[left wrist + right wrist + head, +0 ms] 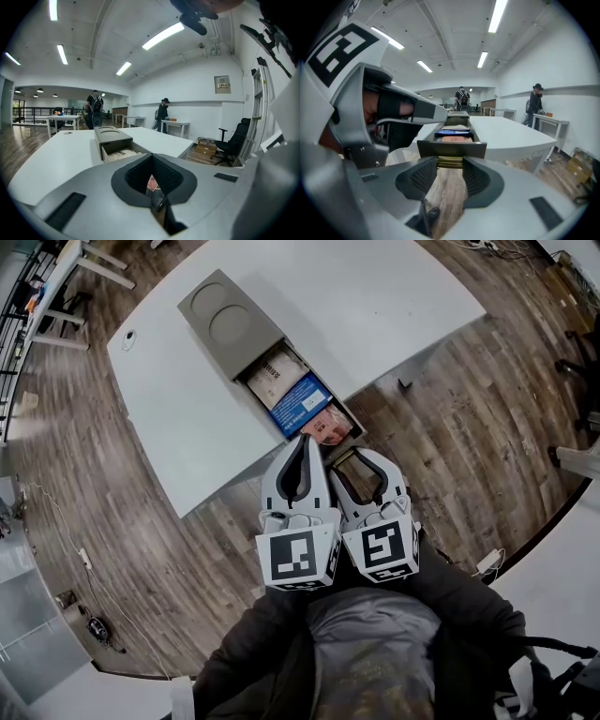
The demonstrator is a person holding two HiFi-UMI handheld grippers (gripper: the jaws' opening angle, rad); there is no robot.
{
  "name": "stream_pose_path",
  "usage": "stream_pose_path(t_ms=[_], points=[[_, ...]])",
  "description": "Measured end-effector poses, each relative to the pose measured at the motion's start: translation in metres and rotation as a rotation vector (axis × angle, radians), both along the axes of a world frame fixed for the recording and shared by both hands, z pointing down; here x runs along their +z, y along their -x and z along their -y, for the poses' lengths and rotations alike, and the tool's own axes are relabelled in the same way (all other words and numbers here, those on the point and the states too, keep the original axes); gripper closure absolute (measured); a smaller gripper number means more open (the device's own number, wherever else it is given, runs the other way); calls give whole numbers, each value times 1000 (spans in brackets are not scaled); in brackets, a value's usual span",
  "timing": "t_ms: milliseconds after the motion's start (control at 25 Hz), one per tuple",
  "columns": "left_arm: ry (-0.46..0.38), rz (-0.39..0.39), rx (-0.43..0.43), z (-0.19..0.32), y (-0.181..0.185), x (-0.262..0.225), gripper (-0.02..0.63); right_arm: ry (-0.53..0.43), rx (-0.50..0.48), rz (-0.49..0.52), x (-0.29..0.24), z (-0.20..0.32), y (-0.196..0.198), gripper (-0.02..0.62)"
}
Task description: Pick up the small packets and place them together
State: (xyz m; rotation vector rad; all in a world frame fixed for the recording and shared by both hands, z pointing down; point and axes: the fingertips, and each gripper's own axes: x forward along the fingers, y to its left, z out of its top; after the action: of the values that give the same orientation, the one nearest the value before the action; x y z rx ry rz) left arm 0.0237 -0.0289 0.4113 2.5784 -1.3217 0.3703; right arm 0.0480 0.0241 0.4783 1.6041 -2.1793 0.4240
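both claws are at the near end of the open drawer (450, 149), which sticks out of the grey drawer unit (220, 320) on the white table (187, 418). the right gripper (450, 159) is square on the drawer front with the brass handle (450, 162) between its jaws. the pads look pressed on either side of it, so i read that claw as clamped on the handle.

the left gripper (303, 440) sits just beside it. its jaw tips meet, so it is clenched on nothing. through the hollow between its jaws you catch a sliver of the pink packet (152, 183).

three small packets lie in the drawer in single file along its length, running away from the person. the pink packet (328, 425) is nearest the front, the blue packet (302, 401) is behind it, and the beige packet (275, 374) is furthest in, by the unit's mouth. so the row runs straight ahead of the claws, not across them.

the relation that matters is that the pink packet lies just ahead of and below the left gripper's tips, barely past the drawer front. the left claw is the free one and already points down at it. my call is that the left has to spread its jaws first, then dip over the front lip. the right looks tied up on the handle.
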Motion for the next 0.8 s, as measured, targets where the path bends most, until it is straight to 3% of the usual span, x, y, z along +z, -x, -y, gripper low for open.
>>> stream_pose_path(t_ms=[520,680,800], points=[[-13,-3,-35,-8,8,-1,603,-94,-14,42,4,-1,3,419],[-20,-7,-43,-6,11,-5,603,-111,-36,108,0,0,5,419],[-36,-14,-38,-11,9,-18,603,-157,-117,219,-23,-11,11,319]])
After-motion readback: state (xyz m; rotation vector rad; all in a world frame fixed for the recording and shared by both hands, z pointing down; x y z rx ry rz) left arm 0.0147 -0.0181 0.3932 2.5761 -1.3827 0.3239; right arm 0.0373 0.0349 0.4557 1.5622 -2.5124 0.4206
